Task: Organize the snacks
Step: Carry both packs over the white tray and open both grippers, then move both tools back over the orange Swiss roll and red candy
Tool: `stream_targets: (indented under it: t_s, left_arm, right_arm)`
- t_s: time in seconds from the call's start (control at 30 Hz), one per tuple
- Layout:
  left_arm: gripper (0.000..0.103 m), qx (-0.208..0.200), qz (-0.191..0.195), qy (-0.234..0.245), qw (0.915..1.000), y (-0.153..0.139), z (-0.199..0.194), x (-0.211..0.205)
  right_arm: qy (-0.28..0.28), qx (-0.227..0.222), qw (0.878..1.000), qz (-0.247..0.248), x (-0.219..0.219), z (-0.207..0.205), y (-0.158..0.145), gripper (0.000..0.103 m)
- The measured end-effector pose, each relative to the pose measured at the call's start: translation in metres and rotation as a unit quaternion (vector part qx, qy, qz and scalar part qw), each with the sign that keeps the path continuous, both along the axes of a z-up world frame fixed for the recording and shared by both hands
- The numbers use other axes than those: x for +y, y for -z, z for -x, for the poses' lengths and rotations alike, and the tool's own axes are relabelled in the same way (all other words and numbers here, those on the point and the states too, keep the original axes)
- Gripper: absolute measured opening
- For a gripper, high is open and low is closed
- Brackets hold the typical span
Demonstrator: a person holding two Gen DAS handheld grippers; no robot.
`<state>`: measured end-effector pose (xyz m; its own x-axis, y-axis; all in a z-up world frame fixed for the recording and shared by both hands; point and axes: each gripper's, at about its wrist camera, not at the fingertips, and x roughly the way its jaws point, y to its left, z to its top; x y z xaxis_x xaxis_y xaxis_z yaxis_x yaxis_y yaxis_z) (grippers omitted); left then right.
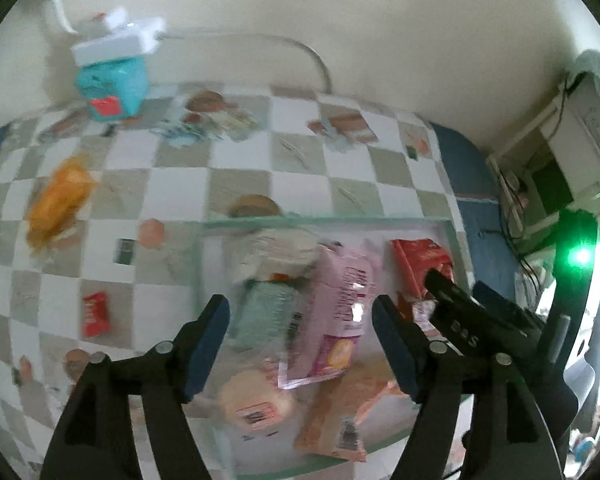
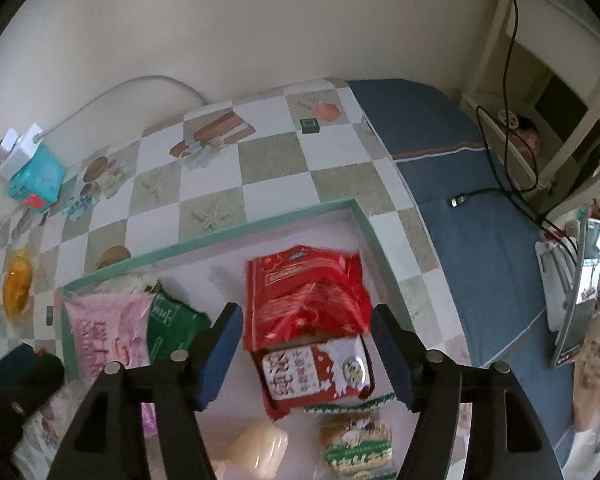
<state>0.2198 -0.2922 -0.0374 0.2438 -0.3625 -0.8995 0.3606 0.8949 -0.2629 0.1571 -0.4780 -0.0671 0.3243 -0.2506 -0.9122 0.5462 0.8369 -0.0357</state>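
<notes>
A shallow tray with a teal rim [image 2: 236, 229] lies on the checkered table and holds several snack packs. In the right wrist view my right gripper [image 2: 306, 354] is open and empty above a red bag [image 2: 304, 300] and a red-and-white pack [image 2: 314, 372]; a pink bag [image 2: 104, 332] and a green pack [image 2: 172, 324] lie to its left. In the left wrist view my left gripper [image 1: 300, 340] is open and empty above the pink bag [image 1: 340, 312] in the tray [image 1: 324, 222]. An orange snack [image 1: 58, 200] and a small red packet [image 1: 95, 314] lie on the table outside the tray.
A teal box with a white power strip on top [image 1: 112, 76] stands at the back by the wall. The blue table edge [image 2: 480, 216] has a black cable [image 2: 496, 128] across it. White shelves [image 2: 548, 92] stand to the right.
</notes>
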Motion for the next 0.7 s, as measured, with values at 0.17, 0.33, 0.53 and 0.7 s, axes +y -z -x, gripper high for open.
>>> stream_targets:
  t_s: [0.17, 0.33, 0.53, 0.7]
  left_arm:
    - [0.088, -0.027, -0.013, -0.04, 0.9988, -0.012, 0.0, 0.038]
    - [0.099, -0.056, -0.038, -0.085, 0.994, -0.016, 0.003, 0.084]
    - [0.099, -0.079, -0.064, -0.125, 0.987, -0.02, 0.004, 0.132]
    - [0.099, -0.085, -0.077, -0.155, 0.9813, -0.02, 0.003, 0.171]
  right_arm:
    - [-0.02, -0.009, 1.0, 0.012, 0.025, 0.008, -0.01, 0.09]
    - [-0.04, -0.034, 0.998, 0.023, 0.063, 0.017, -0.025, 0.102]
    - [-0.065, -0.065, 0.996, 0.022, 0.117, 0.021, -0.041, 0.102]
    - [-0.088, -0.079, 0.993, 0.026, 0.157, 0.018, -0.051, 0.102]
